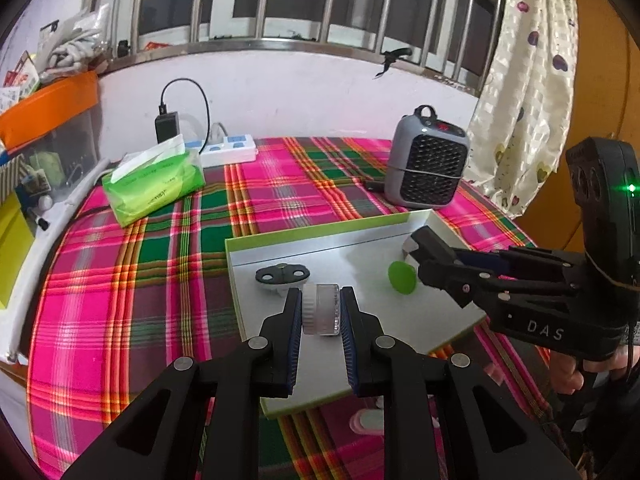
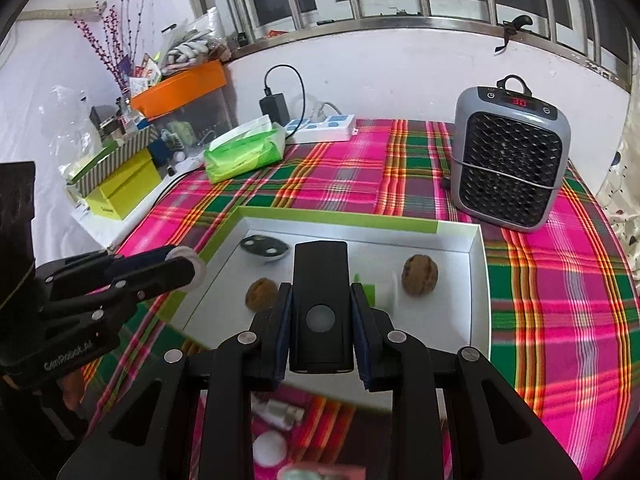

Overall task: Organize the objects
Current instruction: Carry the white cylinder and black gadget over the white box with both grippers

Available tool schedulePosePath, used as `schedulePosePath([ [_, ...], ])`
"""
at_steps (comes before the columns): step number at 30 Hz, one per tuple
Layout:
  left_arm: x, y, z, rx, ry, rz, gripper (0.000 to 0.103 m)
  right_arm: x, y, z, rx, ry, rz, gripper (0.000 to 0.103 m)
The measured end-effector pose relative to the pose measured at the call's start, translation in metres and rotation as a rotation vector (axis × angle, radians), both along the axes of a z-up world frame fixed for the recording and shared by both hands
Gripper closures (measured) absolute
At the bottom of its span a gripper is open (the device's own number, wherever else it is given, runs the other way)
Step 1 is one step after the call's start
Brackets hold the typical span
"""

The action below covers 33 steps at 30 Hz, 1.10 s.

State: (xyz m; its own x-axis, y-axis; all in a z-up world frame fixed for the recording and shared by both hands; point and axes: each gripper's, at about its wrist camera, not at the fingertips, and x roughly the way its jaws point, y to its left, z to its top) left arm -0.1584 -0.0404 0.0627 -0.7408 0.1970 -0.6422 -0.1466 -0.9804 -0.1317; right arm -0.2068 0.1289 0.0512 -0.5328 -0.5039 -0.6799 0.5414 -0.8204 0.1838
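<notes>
Now your shallow tray [image 2: 478,280] holds two walnuts [image 2: 419,275], a black oval piece [image 2: 264,246] and a half-hidden green disc [image 1: 402,277]. Your left hand-held gripper [image 1: 320,312] clamps a translucent cylinder [image 1: 321,314]; your right hand-held gripper [image 2: 321,320] grips a black remote [image 2: 321,304] above the tray.

Blurred white items [image 2: 280,412] below tray [image 2: 478,280]
</notes>
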Motion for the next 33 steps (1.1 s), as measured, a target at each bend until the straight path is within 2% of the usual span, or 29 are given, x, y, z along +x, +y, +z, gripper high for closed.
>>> schedulePosePath([
  [13,-0.027,0.001,-0.017,-0.010,-0.056,0.019,0.086,-0.042,-0.018,-0.018,0.026,-0.092,0.012,0.075],
  [33,-0.039,0.000,-0.036,-0.011,-0.116,0.028,0.086,-0.055,-0.042,-0.025,0.038,-0.117,0.042,0.075],
])
